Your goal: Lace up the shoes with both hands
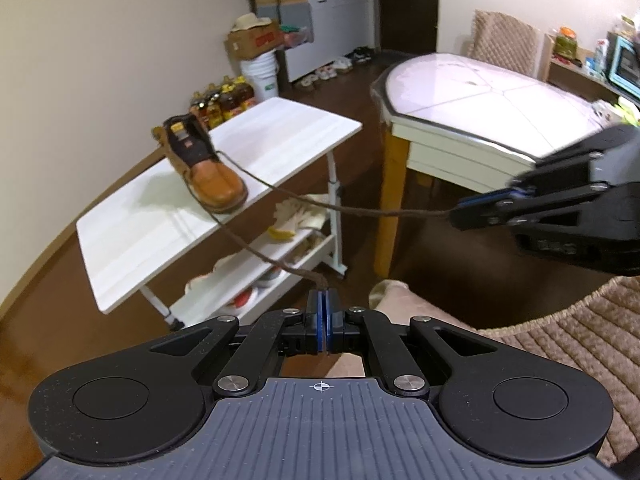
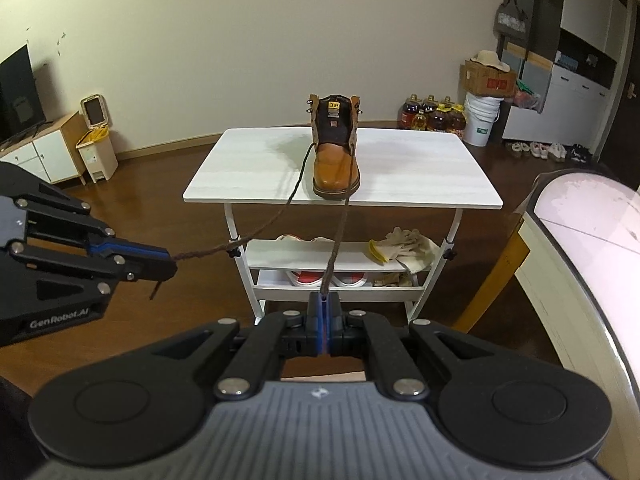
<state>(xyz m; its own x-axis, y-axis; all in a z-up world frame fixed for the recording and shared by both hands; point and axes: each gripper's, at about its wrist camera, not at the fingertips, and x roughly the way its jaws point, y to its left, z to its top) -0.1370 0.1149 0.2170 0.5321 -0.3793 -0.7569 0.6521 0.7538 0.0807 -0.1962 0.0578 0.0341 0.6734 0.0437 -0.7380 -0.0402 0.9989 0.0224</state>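
Standing upright near the front edge of the white worktop (image 2: 248, 168), toe toward both cameras, a tan boot (image 2: 335, 160) trails two ends of a brown lace (image 2: 338, 236) off the worktop and out to the person's two tongs. Only the lowest eyelets appear threaded; the upper hooks beside the dark tongue look bare, so most of the lacing seems yet to come. Left tongs (image 1: 324, 304) are pressed together on one lace end, whose tip pokes out below the pads in the right wrist view. Right tongs (image 2: 325, 306) are likewise clamped on the other end, which runs nearly straight up from them to the boot's toe. Boot's long axis points back at the tongs, which sit well apart from it, lower and out over the floor, neither clearly nearer. Each next crossing will likely mean carrying an end back up to the eyelets. Shoes and work gloves (image 2: 404, 246) lie on the shelves below.
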